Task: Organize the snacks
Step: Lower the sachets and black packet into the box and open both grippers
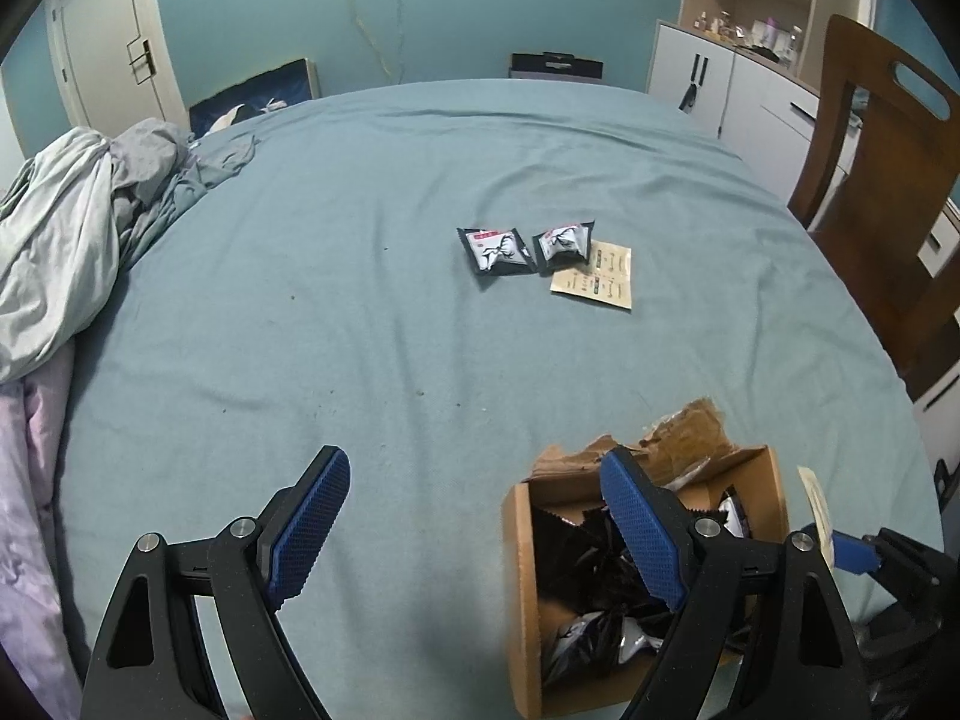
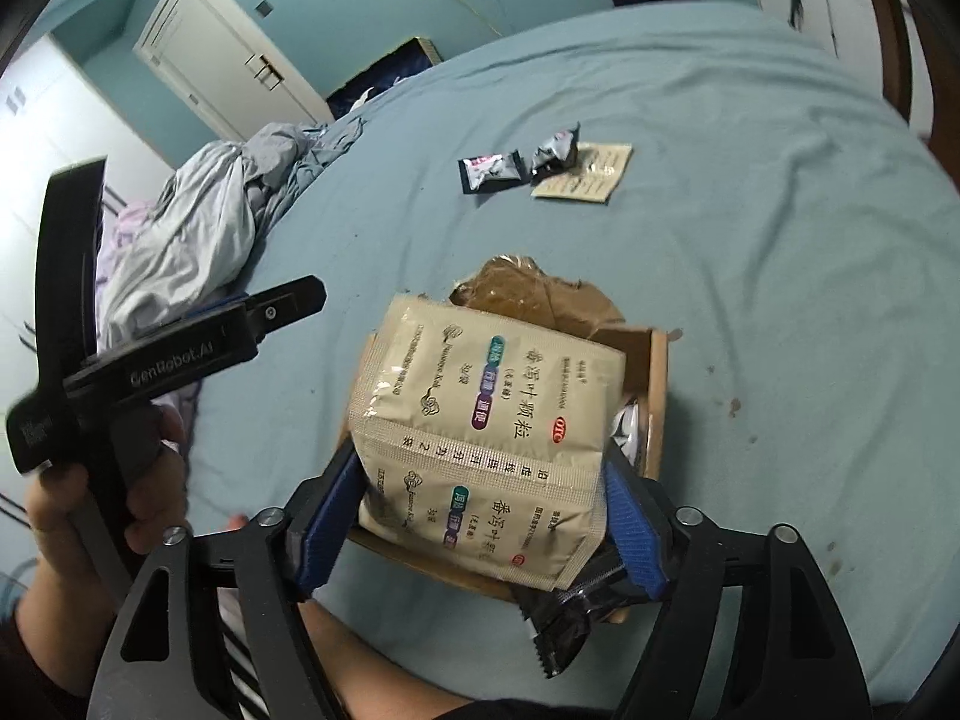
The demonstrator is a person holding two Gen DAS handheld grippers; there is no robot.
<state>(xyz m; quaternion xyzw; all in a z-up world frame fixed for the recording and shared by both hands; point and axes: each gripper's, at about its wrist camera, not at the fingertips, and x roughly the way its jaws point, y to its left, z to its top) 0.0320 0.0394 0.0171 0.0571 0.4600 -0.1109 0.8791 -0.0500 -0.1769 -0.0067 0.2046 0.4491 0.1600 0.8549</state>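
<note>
Right hand-held gripper [image 2: 480, 534] has its blue pads against both edges of a beige sachet strip [image 2: 486, 426], two joined packets printed with text, carried just above the cardboard box [image 2: 657, 396]; a black wrapper [image 2: 558, 624] pokes out under the strip, and I cannot tell whether it is pinched too. Left hand-held gripper [image 1: 474, 528] stands wide with nothing between its pads, one finger over bare sheet and the other in front of the box opening. In the right wrist view a hand [image 2: 102, 480] grips that left tool.

Going by size, the bed [image 1: 420, 192] comes first: it carries everything, covered in a teal sheet. A heap of pale bedding [image 1: 72, 228] is bunched at its left edge. The box sits at the near edge, torn flaps up, with several dark and silver snack packets [image 1: 594, 624] loose inside. Well apart from it, out on the sheet, lie two small dark snack packs [image 1: 522, 249] side by side, one overlapping a flat beige sachet [image 1: 600, 276].

Sorting looks early, I judge: three items laid out, most packets in the box, and the held strip probably belongs beside the matching beige sachet.

Around the bed are teal walls, a white door [image 1: 108, 42], white cabinets [image 1: 708, 84] and a wooden chair [image 1: 882, 180].
</note>
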